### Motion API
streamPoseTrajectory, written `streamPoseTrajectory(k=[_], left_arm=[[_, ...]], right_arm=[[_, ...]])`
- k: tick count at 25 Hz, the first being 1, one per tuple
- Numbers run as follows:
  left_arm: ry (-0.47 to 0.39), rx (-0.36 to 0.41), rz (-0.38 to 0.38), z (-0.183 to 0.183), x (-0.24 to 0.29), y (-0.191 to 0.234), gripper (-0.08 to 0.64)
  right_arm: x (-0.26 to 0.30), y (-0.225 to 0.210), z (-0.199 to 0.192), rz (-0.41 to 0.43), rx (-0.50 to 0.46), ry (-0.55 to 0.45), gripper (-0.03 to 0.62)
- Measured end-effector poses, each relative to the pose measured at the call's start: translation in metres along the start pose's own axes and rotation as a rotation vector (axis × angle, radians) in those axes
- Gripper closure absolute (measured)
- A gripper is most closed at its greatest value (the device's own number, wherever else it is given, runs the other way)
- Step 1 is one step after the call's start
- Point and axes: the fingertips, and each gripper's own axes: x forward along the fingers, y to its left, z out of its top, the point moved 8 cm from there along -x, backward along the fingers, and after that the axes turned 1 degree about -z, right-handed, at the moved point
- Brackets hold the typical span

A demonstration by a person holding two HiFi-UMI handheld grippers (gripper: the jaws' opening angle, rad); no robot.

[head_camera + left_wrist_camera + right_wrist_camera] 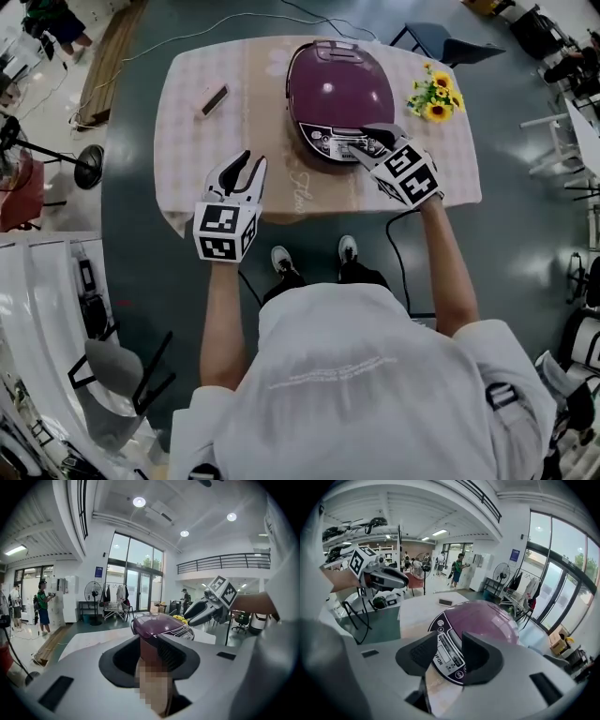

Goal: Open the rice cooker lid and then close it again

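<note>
Approach: right hand-held gripper [361, 143], jaws partly apart and empty, hangs over the closed purple domed rice cooker's [339, 89] front panel [328, 141]; next, probably a press there to unlatch it.

The round purple rice cooker [339, 80] has a smooth, glossy lid that looks like plastic and catches the ceiling lights. Its dark front control panel [336, 142] is smooth too, with pale print. Under it lies a pale checked tablecloth [202, 141] of soft matt cloth, with a plain beige strip [267, 122] across its middle. The left gripper [254, 159] and the right gripper [361, 143] have white matt shells that look like moulded plastic. Their black pads [480, 656] look ribbed and rubbery. The marker cubes [225, 232] are flat matt black and white. The dark grey-green floor [131, 187] is smooth with a dull sheen. The person's white shirt [356, 375] is matt cloth.
</note>
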Motion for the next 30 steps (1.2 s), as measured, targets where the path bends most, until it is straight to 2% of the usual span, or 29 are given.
streamPoseTrajectory(k=[5, 9, 12, 18, 23, 30], left_arm=[[0.013, -0.026, -0.027, -0.01, 0.015, -0.012, 0.449], [0.033, -0.01, -0.045, -0.016, 0.02, -0.023, 0.453], [0.047, -0.012, -0.034, -0.019, 0.02, -0.028, 0.486], [0.057, -0.101, -0.006, -0.028, 0.02, -0.024, 0.486], [0.061, -0.117, 0.015, -0.035, 0.022, -0.024, 0.486], [0.025, -0.17, -0.004, -0.034, 0.021, -0.023, 0.486]], right_arm=[[0.017, 0.0, -0.007, 0.05, -0.065, 0.051, 0.399], [0.025, 0.0, -0.009, 0.091, -0.093, 0.068, 0.394], [0.031, -0.002, -0.012, 0.107, -0.11, 0.077, 0.388], [0.039, 0.0, -0.013, 0.137, -0.139, 0.081, 0.388], [0.044, 0.0, -0.015, 0.151, -0.169, 0.085, 0.387], [0.045, 0.003, -0.017, 0.149, -0.189, 0.079, 0.377]])
